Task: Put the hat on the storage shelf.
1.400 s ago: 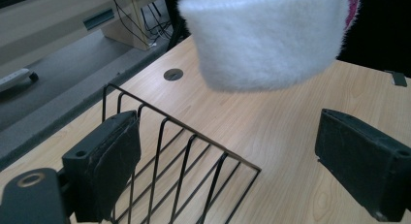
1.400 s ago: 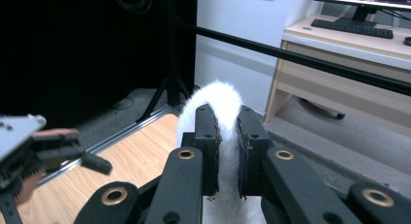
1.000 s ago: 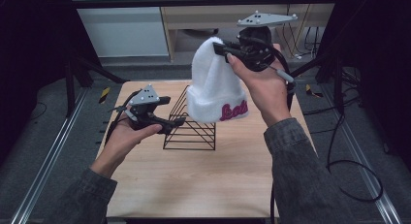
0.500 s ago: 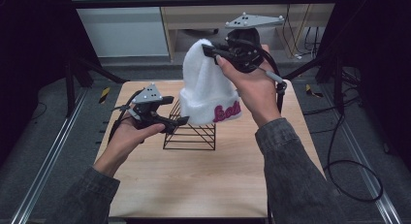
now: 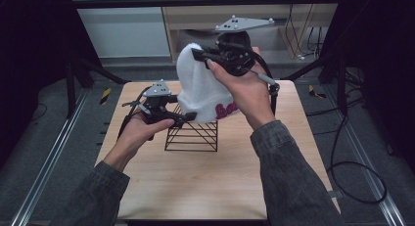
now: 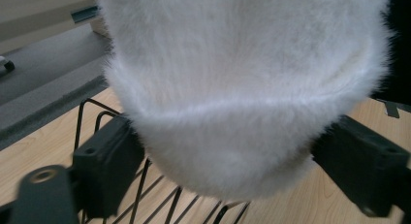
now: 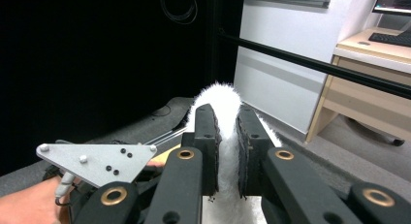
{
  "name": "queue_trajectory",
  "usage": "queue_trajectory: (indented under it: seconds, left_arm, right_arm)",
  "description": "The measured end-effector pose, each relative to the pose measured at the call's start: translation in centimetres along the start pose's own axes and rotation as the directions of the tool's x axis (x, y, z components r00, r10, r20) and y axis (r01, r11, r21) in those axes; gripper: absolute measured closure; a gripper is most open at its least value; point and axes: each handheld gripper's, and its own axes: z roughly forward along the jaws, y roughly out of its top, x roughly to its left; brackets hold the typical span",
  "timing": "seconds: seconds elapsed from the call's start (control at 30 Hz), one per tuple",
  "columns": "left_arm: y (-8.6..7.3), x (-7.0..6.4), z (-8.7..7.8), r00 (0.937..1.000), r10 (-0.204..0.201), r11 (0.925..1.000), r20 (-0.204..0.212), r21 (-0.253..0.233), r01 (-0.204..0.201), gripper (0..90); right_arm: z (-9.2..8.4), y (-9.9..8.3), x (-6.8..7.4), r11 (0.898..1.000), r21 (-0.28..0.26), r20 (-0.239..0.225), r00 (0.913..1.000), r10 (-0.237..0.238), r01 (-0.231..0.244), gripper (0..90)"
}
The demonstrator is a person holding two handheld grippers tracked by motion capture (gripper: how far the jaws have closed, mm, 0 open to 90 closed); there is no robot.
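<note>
The white fuzzy hat (image 5: pixel 200 91) covers the upper part of the black wire rack (image 5: pixel 192 135) in the high view; its pink lettering (image 5: pixel 227 110) at the 4 o'clock edge is partly hidden behind the right hand (image 5: pixel 242 86), so the word cannot be read; in the left gripper view the hat's top runs off the 12 o'clock edge, and the left gripper (image 6: pixel 242 161) jaw at 7 o'clock is blurred; in the right gripper view the hat's body is hidden below the right gripper (image 7: pixel 227 132).

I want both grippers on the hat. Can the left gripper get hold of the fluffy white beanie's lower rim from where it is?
Probably yes: the left gripper stands open with the fluffy white beanie hanging between its jaws, nothing between; the black wire rack sits just below.
</note>
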Motion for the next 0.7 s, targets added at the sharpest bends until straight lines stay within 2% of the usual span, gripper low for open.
queue_trajectory:
  seconds: [0.13,0.17,0.23,0.3,0.47,0.7]
  left_arm:
    - [0.1,-0.1,-0.1,1.0000,0.008,1.0000,0.004,0.005,-0.008,53.3]
    - [0.1,-0.2,-0.2,0.9995,0.030,0.9995,-0.007,0.006,-0.030,61.1]
    - [0.2,-0.3,-0.4,0.9992,0.036,0.9993,-0.015,0.005,-0.036,69.7]
    - [0.2,-0.4,-0.5,0.9984,0.045,0.9990,-0.033,0.001,-0.045,72.7]
    - [0.3,-0.5,-0.8,0.9966,0.051,0.9987,-0.065,-0.001,-0.051,73.0]
    - [0.3,-0.4,-1.2,0.9949,0.057,0.9984,-0.083,0.000,-0.057,73.3]
  right_arm:
    - [0.0,-0.2,0.0,1.000,-0.001,-0.005,1.0000,0.003,-0.003,81.7]
    - [-0.1,-0.2,-0.1,1.000,-0.001,-0.004,1.0000,0.003,-0.003,81.7]
    - [-0.1,-0.3,-0.2,1.000,0.002,-0.001,1.0000,0.002,-0.002,81.6]
    - [-0.2,-0.3,-0.4,1.000,0.001,0.004,1.0000,0.004,-0.004,81.6]
    - [-0.4,-0.6,-1.0,1.000,-0.002,0.008,0.9998,0.016,-0.016,81.6]
    - [-0.4,-0.9,-1.3,1.000,-0.004,0.012,0.9996,0.024,-0.024,81.6]
